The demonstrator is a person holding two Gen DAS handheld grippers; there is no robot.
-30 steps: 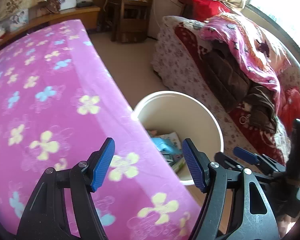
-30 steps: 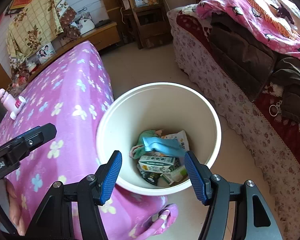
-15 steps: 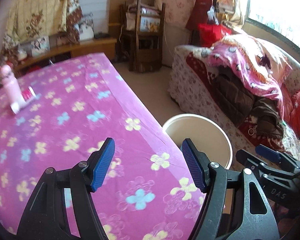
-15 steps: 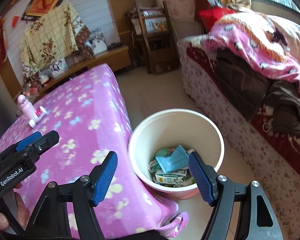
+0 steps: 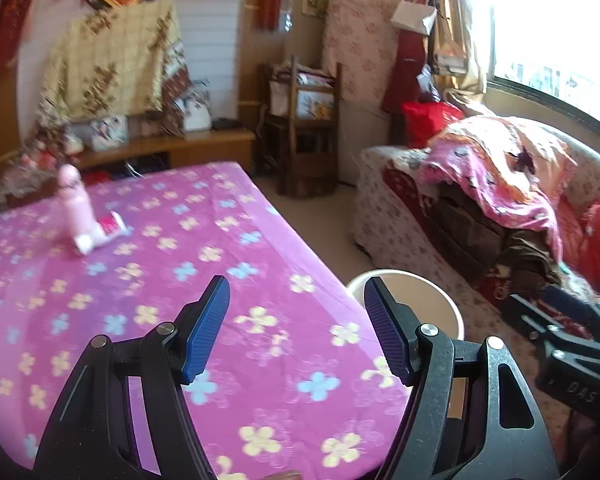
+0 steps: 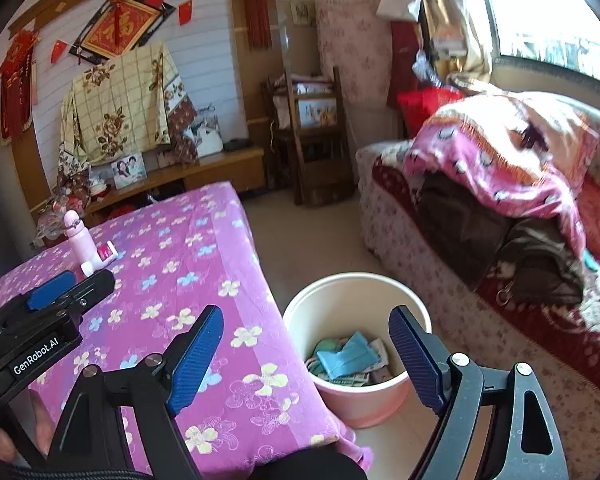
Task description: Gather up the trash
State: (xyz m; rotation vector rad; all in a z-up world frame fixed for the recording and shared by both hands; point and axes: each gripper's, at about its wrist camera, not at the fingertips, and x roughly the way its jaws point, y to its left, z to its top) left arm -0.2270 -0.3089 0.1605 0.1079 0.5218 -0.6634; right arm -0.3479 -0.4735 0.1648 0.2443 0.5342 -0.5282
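Both tongs had lifted away from the bucket since the earlier frames, their view swinging from its mouth up to the room. Left tongs stood spread and empty over the desk; right tongs were opening wider, nothing between the pads. Trash bucket sat on the floor just beside the desk's near corner, wrappers and a blue mask already inside. Farther off, a pink bottle stood on the desk's far side with a red-and-white packet touching its base. Risks judged: a reach for the packet could topple the upright bottle; cloth might snag in the pads; a carried piece could miss the bucket at the desk's edge.
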